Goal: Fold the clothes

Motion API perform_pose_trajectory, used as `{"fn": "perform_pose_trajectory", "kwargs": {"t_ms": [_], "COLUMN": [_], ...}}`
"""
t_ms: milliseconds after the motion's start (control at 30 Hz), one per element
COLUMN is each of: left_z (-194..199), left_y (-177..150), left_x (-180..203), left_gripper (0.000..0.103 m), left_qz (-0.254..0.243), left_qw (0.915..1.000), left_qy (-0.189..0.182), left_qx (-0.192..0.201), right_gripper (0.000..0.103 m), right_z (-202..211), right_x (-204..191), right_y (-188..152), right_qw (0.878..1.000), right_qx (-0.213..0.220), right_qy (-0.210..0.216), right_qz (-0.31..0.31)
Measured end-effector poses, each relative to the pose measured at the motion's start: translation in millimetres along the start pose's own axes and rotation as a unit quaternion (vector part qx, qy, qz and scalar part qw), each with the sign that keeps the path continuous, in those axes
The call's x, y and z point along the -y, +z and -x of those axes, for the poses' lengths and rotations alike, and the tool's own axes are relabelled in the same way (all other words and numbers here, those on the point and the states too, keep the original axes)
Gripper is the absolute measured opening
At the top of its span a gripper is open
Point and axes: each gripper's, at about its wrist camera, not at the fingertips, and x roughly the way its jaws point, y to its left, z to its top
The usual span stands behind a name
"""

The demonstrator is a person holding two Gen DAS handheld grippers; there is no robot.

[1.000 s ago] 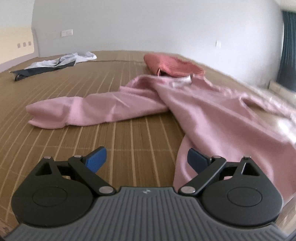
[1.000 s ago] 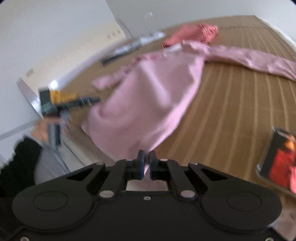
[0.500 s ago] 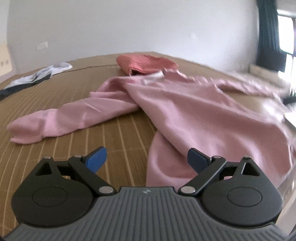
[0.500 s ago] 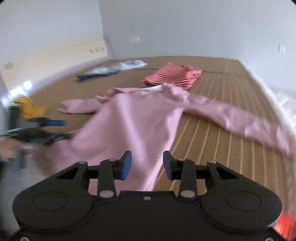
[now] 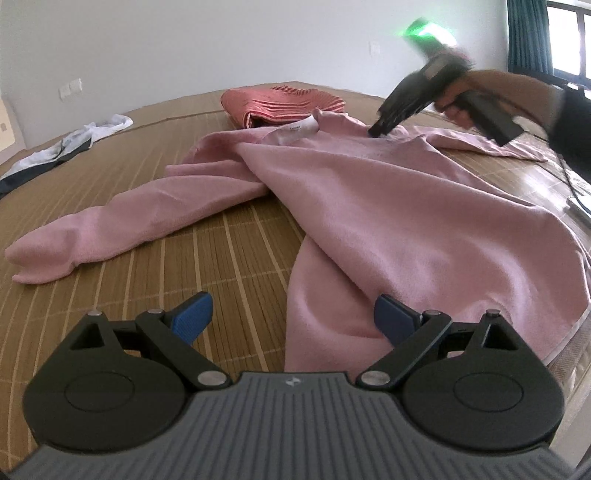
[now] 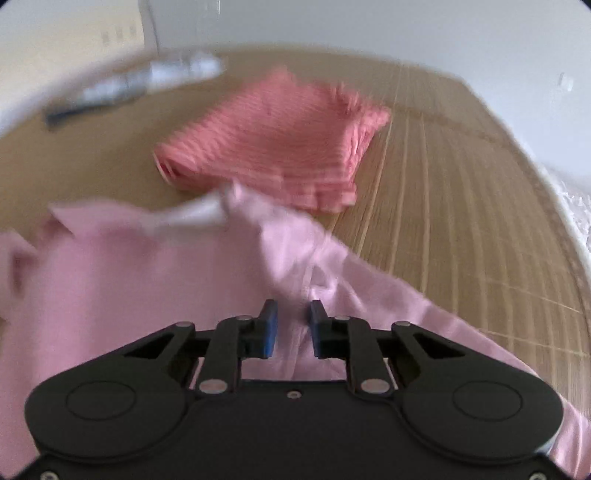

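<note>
reaching my right gripper [image 6: 290,325], jaws narrowly parted, at the pink sweater [image 5: 388,206] shoulder; left gripper [image 5: 291,319] gapes wide. next i'd pinch there.

plain pale wall [image 5: 258,44]; dark curtain [image 5: 524,33] beside bright window [image 5: 569,33]
</note>
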Motion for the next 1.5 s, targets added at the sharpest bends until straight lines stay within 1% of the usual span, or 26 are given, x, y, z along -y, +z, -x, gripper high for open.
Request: {"fn": "perform_pose_trajectory", "kwargs": {"t_ms": [100,200,267,333,433,467,500,567,600,633,667,733,800,900,1000,1100,1200,1267,1333,1400,1467,1500], "left_z": [-1.3,-2.1,-1.9,-0.9,0.9,1.6,2.5,5.1,6.0,6.4,6.8,7.1,7.2,7.5,5.7,7.3,11.4,15.3,19.8,23.5,26.1,27.2], "left_y": [-0.1,-0.9,-1.5,-2.6,-3.2,-3.1,-3.0,-2.8,-2.4,-1.8,-1.3,-0.1,1.0,0.8,0.1,-0.6,-0.1,0.6,1.4,2.3,3.5,4.2], "left_x": [-2.5,-4.4,-5.3,-5.3,-6.1,-6.5,-6.6,-6.0,-5.8,-5.6,-5.4,-6.5,-8.1,-8.7,-8.9,-11.1,-17.0,-21.3,-25.8,-30.1,-33.6,-35.1], "left_gripper": [0.097,0.097,0.097,0.097,0.097,0.097,0.097,0.097,0.097,0.097,0.097,0.097,0.097,0.097,0.097,0.097,0.097,0.097,0.097,0.097,0.097,0.097], "left_qz": [0.006,0.009,0.012,0.011,0.013,0.014,0.015,0.014,0.013,0.014,0.014,0.019,0.025,0.028,0.027,0.034,0.054,0.07,0.088,0.102,0.113,0.118], "left_qw": [1.0,0.9999,0.9998,0.9998,0.9998,0.9998,0.9998,0.9999,0.9999,0.9999,0.9999,0.9997,0.9995,0.9994,0.9994,0.9991,0.9979,0.9963,0.9937,0.9903,0.9871,0.9855], "left_qy": [-0.002,-0.004,-0.007,-0.009,-0.008,-0.008,-0.006,-0.001,0.002,0.004,0.006,0.01,0.013,0.017,0.022,0.025,0.031,0.036,0.048,0.066,0.079,0.085], "left_qx": [-0.005,-0.011,-0.012,-0.012,-0.01,-0.01,-0.008,-0.003,0.001,0.004,0.007,0.009,0.01,0.007,0.002,0.006,0.019,0.033,0.051,0.067,0.081,0.088], "right_gripper": [0.017,0.018,0.019,0.021,0.027,0.032,0.034,0.035,0.035,0.035,0.037,0.038,0.038,0.038,0.038,0.037,0.036,0.037,0.039,0.04,0.042,0.05], "right_z": [-15.0,-26.3,-32.2,-35.2,-29.7,-24.0,-11.8,24.5,41.9,61.4,80.2,115.3,141.4,165.9,175.0,185.3,193.2,193.6,193.6,196.4,203.9,208.0], "right_x": [7.6,25.6,32.9,36.0,29.0,27.3,27.7,29.4,27.4,21.8,12.9,-7.8,-27.4,-49.3,-63.8,-60.0,-61.4,-60.9,-60.4,-63.2,-69.5,-72.8], "right_y": [8.7,16.3,19.5,21.1,18.5,16.7,12.9,-6.7,-18.4,-33.7,-51.8,-93.3,-131.1,-183.3,-209.8,-221.1,-228.2,-229.8,-230.0,-228.0,-224.2,-221.9], "right_qw": [0.999,0.998,0.996,0.996,0.995,0.995,0.996,0.997,0.998,0.998,0.998,0.997,0.996,0.996,0.996,0.998,0.996,0.995,0.995,0.995,0.996,0.995], "right_qx": [0.004,0.006,0.012,0.015,0.027,0.03,0.031,0.055,0.06,0.062,0.062,0.061,0.055,0.035,0.025,0.004,-0.019,-0.024,-0.026,-0.018,0.014,0.036], "right_qy": [-0.05,-0.065,-0.08,-0.089,-0.098,-0.097,-0.086,-0.043,-0.026,-0.02,-0.019,0.0,0.02,0.038,0.032,0.028,0.018,0.022,0.025,0.02,0.008,0.013], "right_qz": [0.01,-0.02,-0.022,-0.026,-0.005,0.0,-0.007,-0.025,-0.023,-0.018,-0.004,0.043,0.069,0.073,0.079,0.06,0.089,0.093,0.09,0.093,0.093,0.09]}}
